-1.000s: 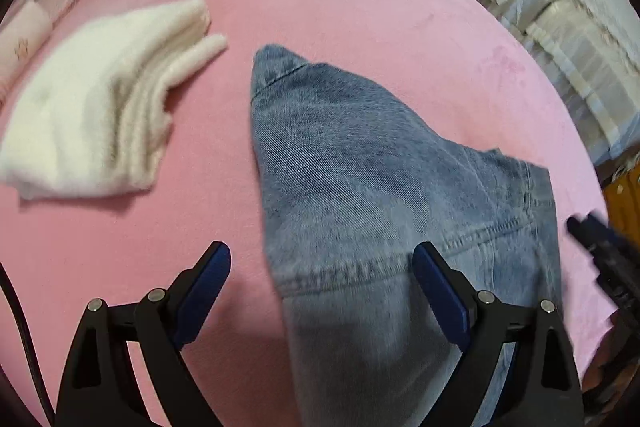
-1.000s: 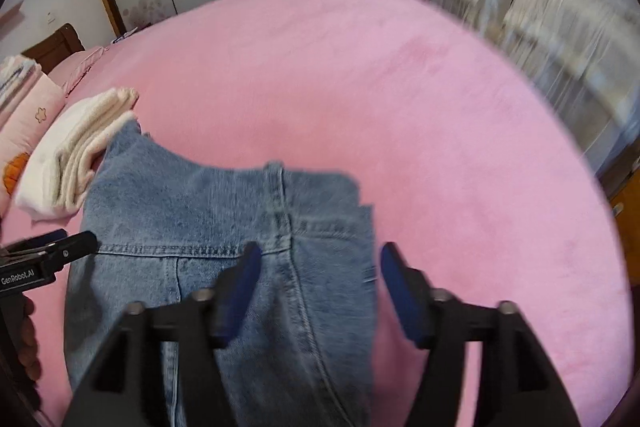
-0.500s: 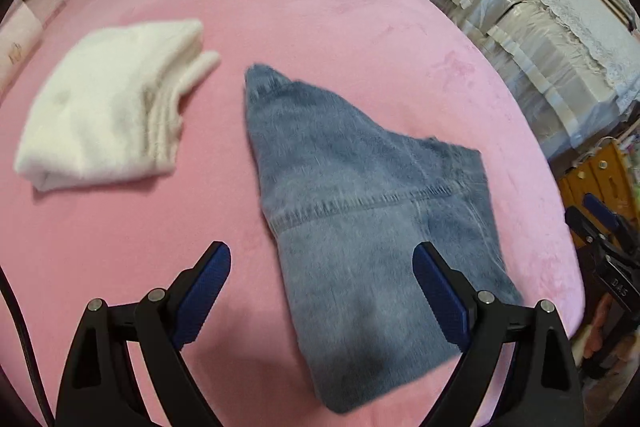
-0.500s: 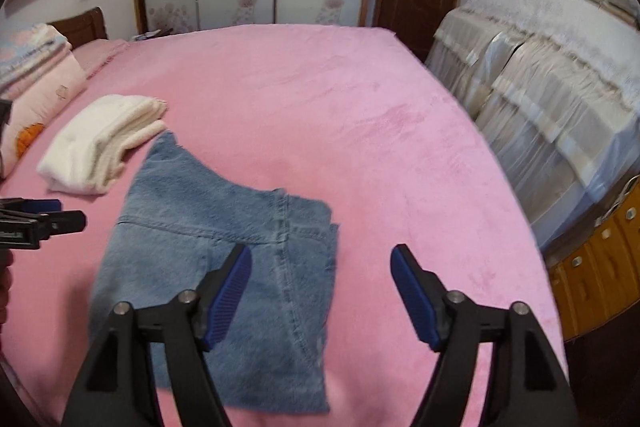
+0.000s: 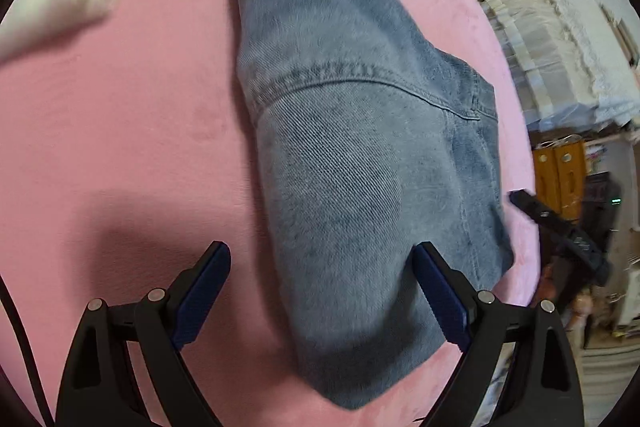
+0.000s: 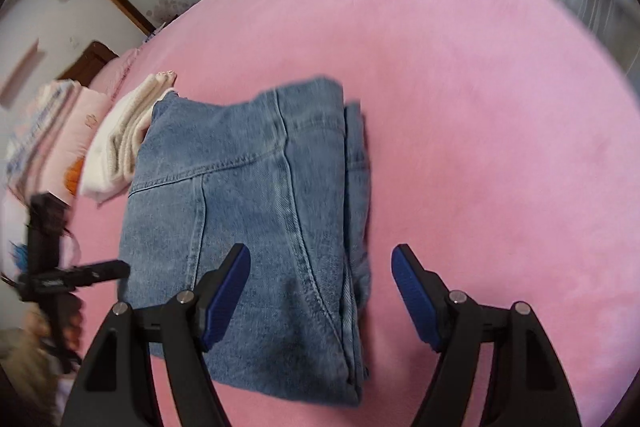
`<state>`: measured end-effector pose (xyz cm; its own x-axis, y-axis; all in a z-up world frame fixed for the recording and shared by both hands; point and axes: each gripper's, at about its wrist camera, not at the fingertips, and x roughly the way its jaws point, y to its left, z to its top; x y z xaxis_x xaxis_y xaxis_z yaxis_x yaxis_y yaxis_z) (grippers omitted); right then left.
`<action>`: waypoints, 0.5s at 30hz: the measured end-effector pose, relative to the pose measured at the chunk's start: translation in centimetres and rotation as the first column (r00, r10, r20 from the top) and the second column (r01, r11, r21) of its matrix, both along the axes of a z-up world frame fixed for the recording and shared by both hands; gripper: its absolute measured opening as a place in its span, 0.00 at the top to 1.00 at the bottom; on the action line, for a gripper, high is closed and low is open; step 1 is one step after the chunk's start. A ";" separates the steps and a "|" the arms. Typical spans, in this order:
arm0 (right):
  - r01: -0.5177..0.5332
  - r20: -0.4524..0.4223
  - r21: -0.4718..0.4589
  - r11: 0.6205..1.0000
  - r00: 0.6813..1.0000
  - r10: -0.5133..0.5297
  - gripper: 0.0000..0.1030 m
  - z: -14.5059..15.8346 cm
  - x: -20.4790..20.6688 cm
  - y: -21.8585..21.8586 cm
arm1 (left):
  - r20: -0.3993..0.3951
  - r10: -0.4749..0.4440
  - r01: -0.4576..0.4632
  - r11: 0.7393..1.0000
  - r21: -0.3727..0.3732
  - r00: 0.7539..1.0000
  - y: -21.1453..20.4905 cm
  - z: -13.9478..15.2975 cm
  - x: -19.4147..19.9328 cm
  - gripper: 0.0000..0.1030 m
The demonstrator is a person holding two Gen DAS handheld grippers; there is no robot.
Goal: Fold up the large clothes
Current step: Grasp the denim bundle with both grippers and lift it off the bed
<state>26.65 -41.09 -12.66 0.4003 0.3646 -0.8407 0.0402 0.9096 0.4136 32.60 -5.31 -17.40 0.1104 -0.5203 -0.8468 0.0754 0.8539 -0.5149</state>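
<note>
A bed [image 6: 480, 75] with a pink plush cover is carrying all items. Folded blue jeans [image 5: 360, 167] are lying flat near the bed's near edge, layered side edges facing right in the right wrist view. A folded cream towel [image 6: 120, 147] is lying just beyond the jeans' far left corner, toward the pillows [image 6: 60, 131] at the headboard end. The left tongs [image 5: 322, 301] are hovering spread wide above the jeans, gripping nothing. The right tongs [image 6: 320, 297], jaws having just been opening, are also holding nothing, straddling the jeans' right edge.
</note>
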 end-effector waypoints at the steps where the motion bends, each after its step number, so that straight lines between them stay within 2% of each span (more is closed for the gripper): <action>1: 0.000 -0.007 0.026 1.000 1.000 0.000 0.29 -0.7 0.2 -0.2 | -0.006 -0.002 0.002 1.000 -0.030 1.000 -0.1 -0.6 0.2 0.11; 6: -0.020 -0.033 0.213 0.977 0.999 0.028 0.29 -4.4 1.6 -0.8 | -0.018 -0.003 0.001 0.992 -0.128 1.000 -1.1 -2.7 1.1 0.11; 8: -0.033 -0.016 0.252 0.967 0.999 0.038 0.32 -5.3 2.3 -0.5 | -0.013 0.000 -0.002 0.988 -0.157 1.000 -1.7 -3.4 1.6 0.10; 12: -0.077 0.015 0.271 0.959 0.997 0.076 0.46 -6.1 3.9 0.5 | 0.008 0.015 -0.014 0.985 -0.173 1.000 -2.8 -3.9 2.4 0.02; 15: -0.103 0.019 0.260 0.960 0.995 0.101 0.52 -6.3 4.9 1.0 | -0.030 0.034 -0.038 0.985 -0.165 0.999 -3.4 -4.4 3.1 0.01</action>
<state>31.52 -40.07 -18.92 0.3538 0.6094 -0.7095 -0.0499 0.7698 0.6363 35.75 -8.66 -21.85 0.1098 -0.6498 -0.7521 0.0301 0.7585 -0.6510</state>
